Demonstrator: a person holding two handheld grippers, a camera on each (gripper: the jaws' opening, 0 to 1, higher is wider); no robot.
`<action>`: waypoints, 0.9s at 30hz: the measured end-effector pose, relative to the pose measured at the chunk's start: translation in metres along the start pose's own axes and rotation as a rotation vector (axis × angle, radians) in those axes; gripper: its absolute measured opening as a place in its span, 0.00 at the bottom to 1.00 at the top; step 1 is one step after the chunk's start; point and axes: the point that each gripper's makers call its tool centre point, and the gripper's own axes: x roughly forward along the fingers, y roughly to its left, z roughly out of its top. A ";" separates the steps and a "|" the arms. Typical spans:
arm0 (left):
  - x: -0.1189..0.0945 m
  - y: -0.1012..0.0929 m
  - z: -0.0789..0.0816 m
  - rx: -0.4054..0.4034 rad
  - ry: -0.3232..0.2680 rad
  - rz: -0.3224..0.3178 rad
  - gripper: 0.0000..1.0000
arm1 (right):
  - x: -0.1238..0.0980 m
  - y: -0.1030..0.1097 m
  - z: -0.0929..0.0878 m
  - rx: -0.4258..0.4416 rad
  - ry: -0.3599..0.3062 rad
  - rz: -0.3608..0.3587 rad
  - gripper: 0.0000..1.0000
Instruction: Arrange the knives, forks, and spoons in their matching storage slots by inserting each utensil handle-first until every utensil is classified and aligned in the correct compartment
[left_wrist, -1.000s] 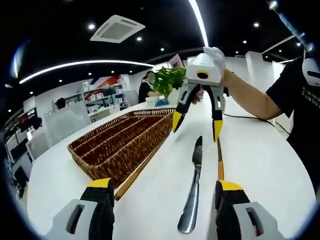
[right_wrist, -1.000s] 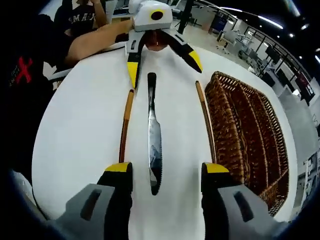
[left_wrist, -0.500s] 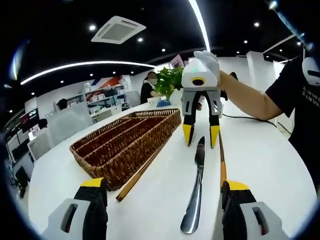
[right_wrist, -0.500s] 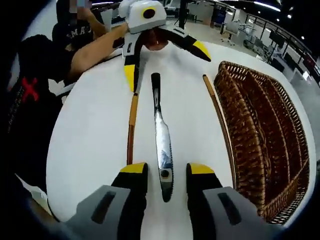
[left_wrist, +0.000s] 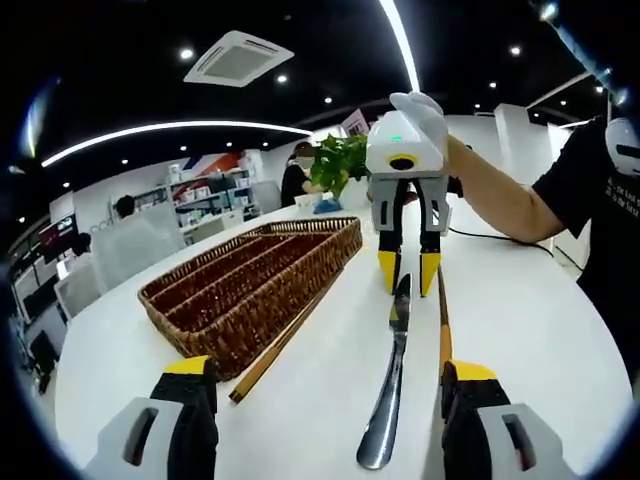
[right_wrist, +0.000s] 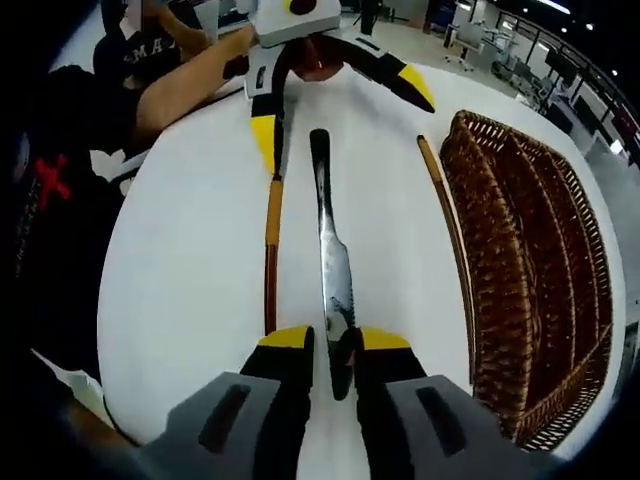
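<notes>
Right hand-held gripper now clamped on knife, blade tip hidden; left hand-held gripper apart.

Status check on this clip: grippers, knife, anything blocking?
Right gripper shut on knife blade end. Left gripper open, hovering over the handle end. Wicker tray beside it, slots bare. Chopsticks flank the knife; path unobstructed.
</notes>
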 end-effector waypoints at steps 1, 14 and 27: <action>0.000 0.000 0.000 0.003 0.001 -0.002 0.96 | 0.001 0.001 0.001 0.003 0.003 0.004 0.09; 0.003 -0.009 0.000 0.026 0.023 -0.025 0.84 | -0.002 -0.005 -0.002 -0.060 0.060 -0.060 0.08; 0.024 -0.028 0.009 0.009 0.027 -0.103 0.56 | -0.011 -0.007 0.002 -0.060 0.067 -0.104 0.09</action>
